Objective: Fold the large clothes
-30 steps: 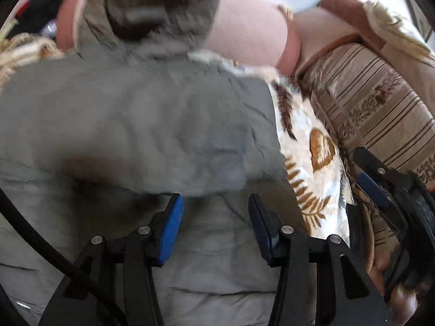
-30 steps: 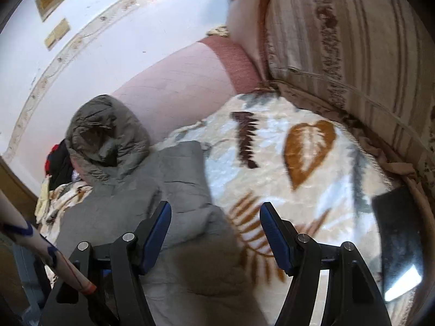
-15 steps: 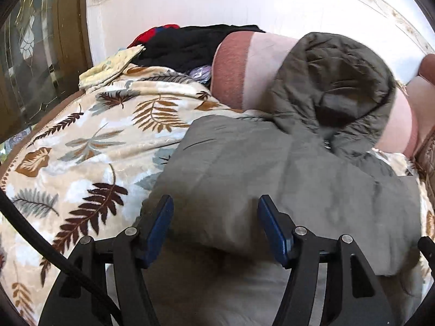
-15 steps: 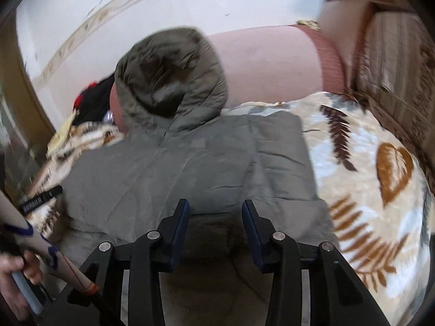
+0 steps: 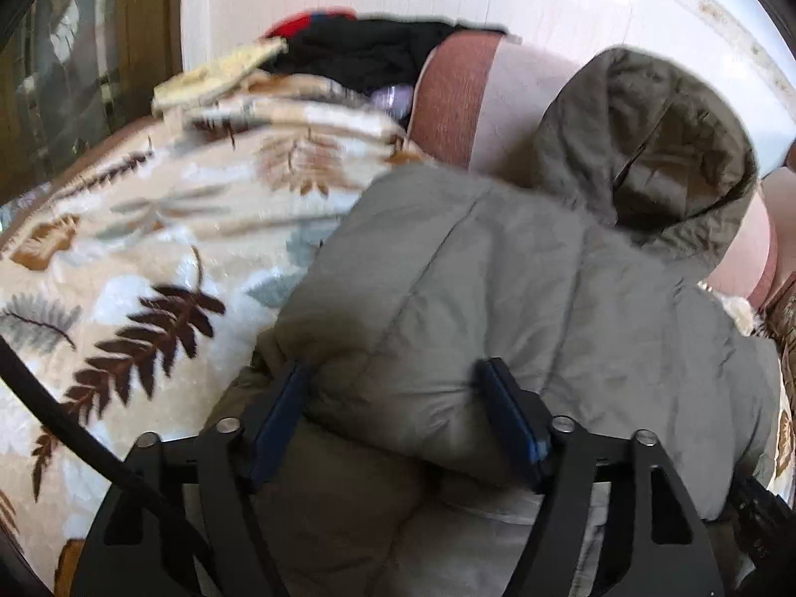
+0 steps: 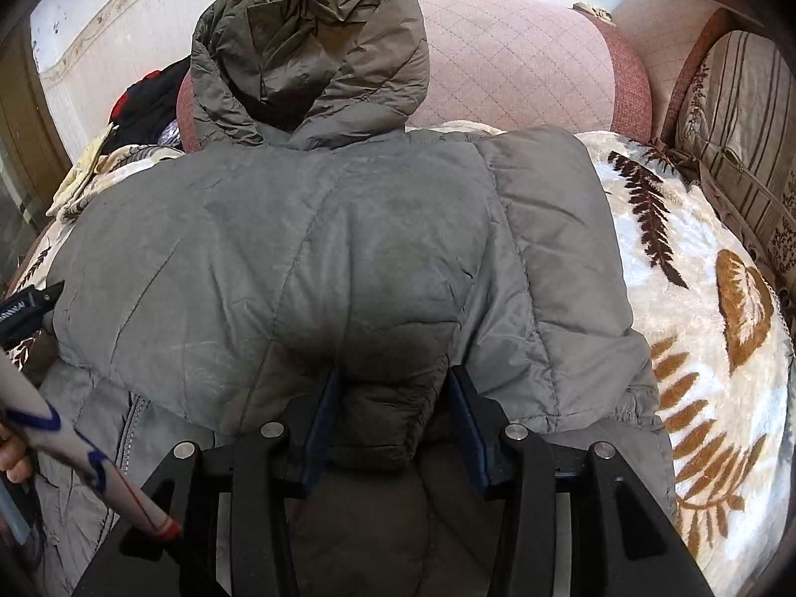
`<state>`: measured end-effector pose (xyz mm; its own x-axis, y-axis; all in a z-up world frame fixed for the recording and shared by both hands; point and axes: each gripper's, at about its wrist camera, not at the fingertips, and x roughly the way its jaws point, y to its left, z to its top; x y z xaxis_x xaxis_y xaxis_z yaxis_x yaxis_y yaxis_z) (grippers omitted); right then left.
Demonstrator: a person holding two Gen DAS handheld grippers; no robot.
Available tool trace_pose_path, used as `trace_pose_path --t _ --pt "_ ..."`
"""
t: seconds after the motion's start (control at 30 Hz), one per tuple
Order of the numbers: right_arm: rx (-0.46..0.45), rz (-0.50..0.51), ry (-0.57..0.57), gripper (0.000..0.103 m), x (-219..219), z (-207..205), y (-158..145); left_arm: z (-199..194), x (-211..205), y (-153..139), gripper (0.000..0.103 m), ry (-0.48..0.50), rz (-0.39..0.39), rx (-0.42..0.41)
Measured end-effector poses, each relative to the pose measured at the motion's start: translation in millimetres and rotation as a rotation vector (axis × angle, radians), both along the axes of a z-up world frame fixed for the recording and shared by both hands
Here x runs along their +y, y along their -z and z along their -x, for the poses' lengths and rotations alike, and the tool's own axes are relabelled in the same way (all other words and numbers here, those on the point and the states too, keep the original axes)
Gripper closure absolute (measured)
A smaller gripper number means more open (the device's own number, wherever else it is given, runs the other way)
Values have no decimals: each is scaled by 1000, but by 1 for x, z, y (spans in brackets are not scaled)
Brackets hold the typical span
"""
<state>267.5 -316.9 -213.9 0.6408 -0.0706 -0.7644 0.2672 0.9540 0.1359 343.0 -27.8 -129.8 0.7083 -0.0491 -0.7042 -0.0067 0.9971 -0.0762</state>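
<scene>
A grey-green padded jacket (image 6: pixel 298 248) lies back-up on a leaf-print blanket (image 6: pixel 696 298), with its hood (image 6: pixel 308 49) propped against a pink cushion (image 6: pixel 512 59). My right gripper (image 6: pixel 393 375) is at the jacket's near edge. Its jaws are opening slightly, and the pads still press on a dark bunched fold between them. In the left wrist view my left gripper (image 5: pixel 393 373) is pushed into the jacket's (image 5: pixel 497 298) near left edge. Its jaws are opening around a thick puffy fold that bulges over the left finger. The hood (image 5: pixel 646 149) shows at upper right.
A pile of black and red clothes (image 5: pixel 358 49) lies at the far end of the blanket (image 5: pixel 124 273). A striped sofa back (image 6: pixel 736 124) runs along the right. A person's hand (image 6: pixel 10 452) and the left gripper's tip (image 6: pixel 30 303) show at the left edge.
Both views have swung round onto the jacket. The left gripper widened and sank into the jacket's left edge. The right gripper narrowed, dropped lower and now has the near fold between its pads.
</scene>
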Motion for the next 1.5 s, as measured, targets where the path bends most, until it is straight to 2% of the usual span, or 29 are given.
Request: trace_pose_path --t 0.07,0.17,0.27,0.3,0.37,0.47,0.6,0.63,0.9,1.5 --pt "-5 -11 2 55 0 3 -3 11 -15 -9 34 51 -24 -49" --pt "-29 -11 22 54 1 11 -16 34 -49 -18 34 180 -54 -94" --pt "-106 80 33 51 13 24 -39 45 -78 -10 33 269 -111 -94" --pt "-138 101 29 45 18 27 -44 44 -85 -5 33 277 -140 -88" --pt "-167 114 9 43 24 28 -48 44 -96 7 33 284 -202 -73" --pt "-120 158 -21 43 32 19 -37 44 -103 16 33 287 -257 -81" --pt "-6 80 -21 41 22 4 -11 46 -108 23 32 290 -300 -91" --pt "-6 68 -17 40 20 5 -9 47 -109 24 31 290 -309 -95" --pt "5 112 -25 32 27 7 -3 46 -108 26 31 292 -307 -91" --pt "11 102 -29 28 25 7 -1 45 -108 26 29 291 -309 -90"
